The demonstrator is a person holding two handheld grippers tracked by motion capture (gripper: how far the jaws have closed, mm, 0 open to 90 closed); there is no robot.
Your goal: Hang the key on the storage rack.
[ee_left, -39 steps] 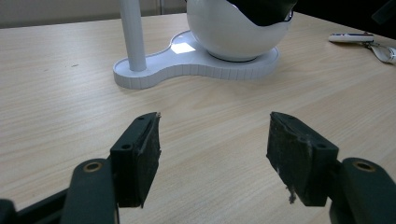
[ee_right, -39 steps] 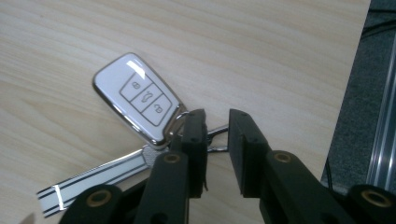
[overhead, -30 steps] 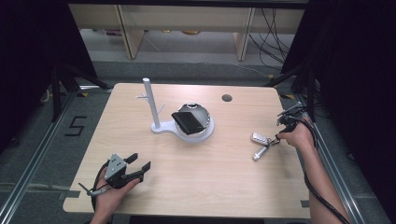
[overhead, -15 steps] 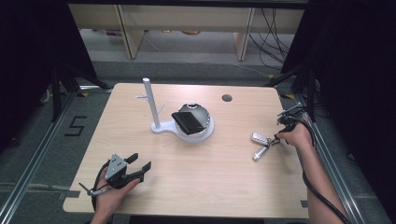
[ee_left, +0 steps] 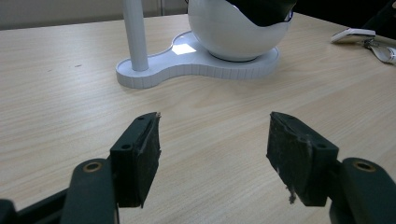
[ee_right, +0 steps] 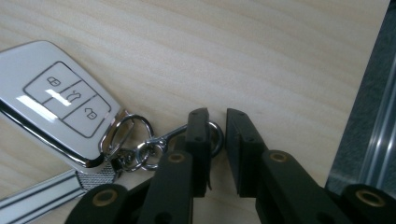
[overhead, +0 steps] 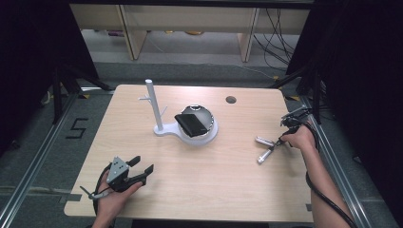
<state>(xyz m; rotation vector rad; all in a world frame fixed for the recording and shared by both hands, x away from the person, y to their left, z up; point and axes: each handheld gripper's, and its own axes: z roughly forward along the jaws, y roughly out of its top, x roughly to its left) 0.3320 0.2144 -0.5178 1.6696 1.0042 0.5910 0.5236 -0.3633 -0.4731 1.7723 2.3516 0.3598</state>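
Note:
A white car key fob lies on the wooden table with a chain of small rings and a white strap; in the high view it is the fob at the right. My right gripper points down at the outer key ring. Its jaws have just been closing and stand nearly together, the ring in the narrow gap between them. My left gripper rests at the table's front left, open with nothing between its pads.
A white stand with an upright post and a round bowl holding a black object sits mid-table; its bowl is ahead of the left gripper. A cable hole is at the back. The table's right edge is close to the right gripper.

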